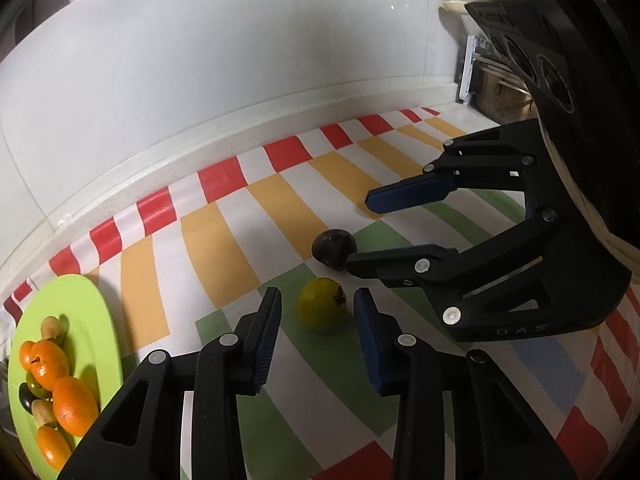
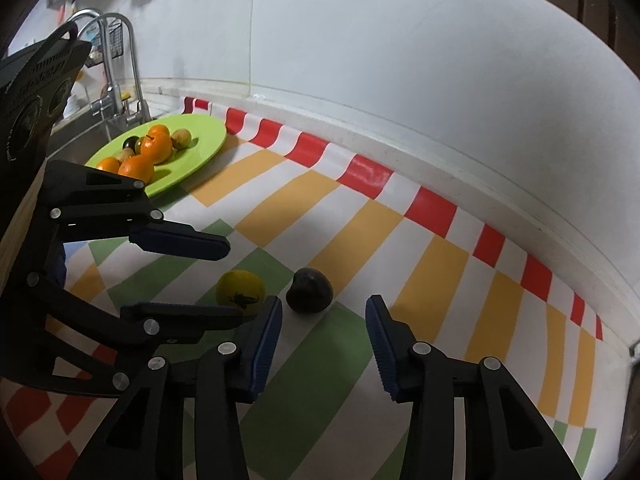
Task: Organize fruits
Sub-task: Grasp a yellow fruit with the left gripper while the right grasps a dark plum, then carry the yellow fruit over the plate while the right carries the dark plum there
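Observation:
A yellow fruit (image 1: 322, 309) and a dark purple fruit (image 1: 333, 248) lie side by side on the striped cloth. My left gripper (image 1: 318, 314) is open, its fingers on either side of the yellow fruit, low over the cloth. My right gripper (image 1: 358, 234) is open around the dark fruit. In the right wrist view the dark fruit (image 2: 309, 290) lies just ahead of the open right gripper (image 2: 324, 312), and the left gripper (image 2: 236, 280) straddles the yellow fruit (image 2: 241, 288). A green plate (image 1: 86, 300) with several oranges and small fruits sits at left; it also shows in the right wrist view (image 2: 200, 140).
The cloth (image 1: 240, 240) runs along a white tiled wall (image 1: 240, 60). A faucet (image 2: 120, 60) and sink sit beyond the plate. A dish rack (image 1: 492, 80) stands at the far right end of the counter.

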### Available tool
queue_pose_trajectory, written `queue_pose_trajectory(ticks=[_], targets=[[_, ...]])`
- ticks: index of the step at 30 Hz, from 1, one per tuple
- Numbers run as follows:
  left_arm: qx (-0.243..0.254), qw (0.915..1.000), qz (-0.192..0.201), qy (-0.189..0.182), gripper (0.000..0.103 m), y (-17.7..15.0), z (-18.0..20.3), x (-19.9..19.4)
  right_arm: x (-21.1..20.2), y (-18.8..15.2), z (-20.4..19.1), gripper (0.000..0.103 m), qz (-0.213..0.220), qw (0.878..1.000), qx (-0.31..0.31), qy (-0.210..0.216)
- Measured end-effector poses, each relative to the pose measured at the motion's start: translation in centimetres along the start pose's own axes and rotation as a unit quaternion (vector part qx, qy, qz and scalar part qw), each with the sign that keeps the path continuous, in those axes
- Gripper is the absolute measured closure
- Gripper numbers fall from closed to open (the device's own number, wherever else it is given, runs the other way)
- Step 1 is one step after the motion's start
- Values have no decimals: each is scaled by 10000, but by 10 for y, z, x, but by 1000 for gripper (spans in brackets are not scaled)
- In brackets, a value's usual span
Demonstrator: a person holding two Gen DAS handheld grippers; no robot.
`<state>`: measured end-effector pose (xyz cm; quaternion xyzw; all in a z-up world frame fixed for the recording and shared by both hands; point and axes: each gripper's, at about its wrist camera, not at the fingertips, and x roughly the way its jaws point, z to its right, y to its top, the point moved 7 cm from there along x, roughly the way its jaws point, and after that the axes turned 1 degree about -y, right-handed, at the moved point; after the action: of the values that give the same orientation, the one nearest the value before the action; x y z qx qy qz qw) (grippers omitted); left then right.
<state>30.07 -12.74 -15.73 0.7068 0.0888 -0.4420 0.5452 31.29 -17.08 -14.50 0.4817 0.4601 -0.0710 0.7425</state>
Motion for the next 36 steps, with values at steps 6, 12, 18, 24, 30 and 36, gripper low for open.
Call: queue_pose_trajectory(ticks=[6, 12, 18, 24, 30, 36], targets=[[-52, 9999, -79, -80, 76, -4, -3, 6, 12, 1, 0, 61, -70, 9999, -22, 152], [-411, 9991, -18, 93, 77, -9, -16, -3, 20, 3, -5, 69, -123, 9995, 13, 276], [-873, 9958, 26, 281, 76, -14, -28, -12, 19, 3, -5, 73, -99, 9990, 252, 348], [-1123, 9931, 181, 296, 76, -13, -32, -33, -1, 8, -7, 73, 140, 9972, 677, 291], [-1237, 9909, 377, 368, 77, -11, -35, -59, -26, 16, -15, 73, 388, 9947, 937, 181], [-1243, 9886, 656, 533, 76, -7, -37, -92, -54, 28, -27, 73, 671, 9918, 1083, 115]])
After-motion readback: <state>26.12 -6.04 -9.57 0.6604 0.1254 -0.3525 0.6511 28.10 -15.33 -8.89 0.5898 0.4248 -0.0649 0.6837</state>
